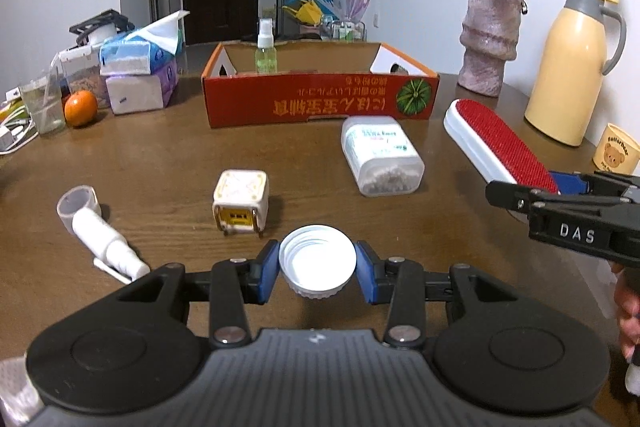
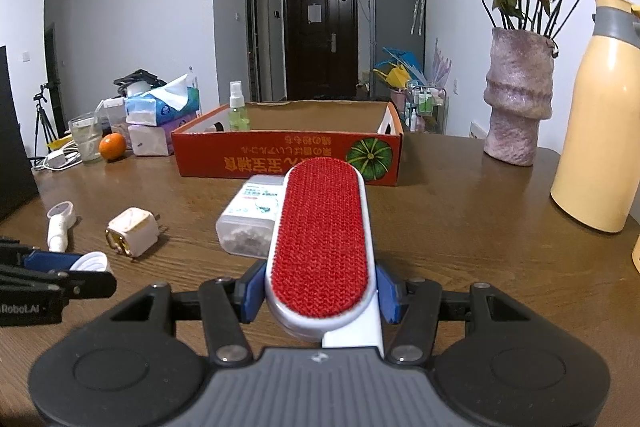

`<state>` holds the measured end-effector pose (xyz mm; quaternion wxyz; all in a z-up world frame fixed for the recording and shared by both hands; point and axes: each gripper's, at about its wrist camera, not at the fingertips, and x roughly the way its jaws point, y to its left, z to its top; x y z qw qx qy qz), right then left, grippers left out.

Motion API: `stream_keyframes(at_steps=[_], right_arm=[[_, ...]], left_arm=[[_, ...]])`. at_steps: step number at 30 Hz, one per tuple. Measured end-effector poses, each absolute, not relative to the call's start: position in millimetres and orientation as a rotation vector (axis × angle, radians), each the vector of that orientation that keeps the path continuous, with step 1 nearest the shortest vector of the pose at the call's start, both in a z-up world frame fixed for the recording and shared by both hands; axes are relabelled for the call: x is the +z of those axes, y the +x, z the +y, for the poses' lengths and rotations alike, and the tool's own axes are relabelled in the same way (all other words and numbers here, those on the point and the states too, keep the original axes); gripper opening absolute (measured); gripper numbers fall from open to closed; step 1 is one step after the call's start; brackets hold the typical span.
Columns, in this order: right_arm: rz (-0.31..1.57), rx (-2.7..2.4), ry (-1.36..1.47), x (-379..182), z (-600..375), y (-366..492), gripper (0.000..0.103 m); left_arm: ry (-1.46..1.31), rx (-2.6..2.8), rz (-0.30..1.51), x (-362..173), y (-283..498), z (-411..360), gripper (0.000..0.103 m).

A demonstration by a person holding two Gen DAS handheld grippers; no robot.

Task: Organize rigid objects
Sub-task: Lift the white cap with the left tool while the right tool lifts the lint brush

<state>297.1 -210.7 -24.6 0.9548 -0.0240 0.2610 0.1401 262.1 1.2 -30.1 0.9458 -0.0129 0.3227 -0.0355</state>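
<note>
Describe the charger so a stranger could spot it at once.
Start at the red box on the brown table. In front of it, between the white nozzle and the swab tub, sits the charger. It alone is a cream cube with metal prongs.

On the tabletop (image 1: 168, 155): one orange box (image 1: 316, 99) holding one spray bottle (image 1: 265, 49), one lint brush (image 1: 500, 143), one white cap (image 1: 317, 259), one charger (image 1: 240, 203), one swab tub (image 1: 380, 155), one nasal sprayer (image 1: 104, 235), one orange (image 1: 80, 108), two tissue packs (image 1: 140, 67), one glass (image 1: 42, 103), one vase (image 1: 488, 39), one flask (image 1: 572, 67), one bear cup (image 1: 616, 155). Two tongs (image 1: 317, 267) (image 2: 320, 291).
</note>
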Motion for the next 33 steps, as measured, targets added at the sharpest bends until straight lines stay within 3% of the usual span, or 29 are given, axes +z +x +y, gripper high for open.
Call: stream_keyframes(at_steps=[33], right_arm=[[0.429,0.294,-0.016,17,-175,334,0.055]], left_arm=[[-0.07,-0.029,0.471,34,320,0,0.041]])
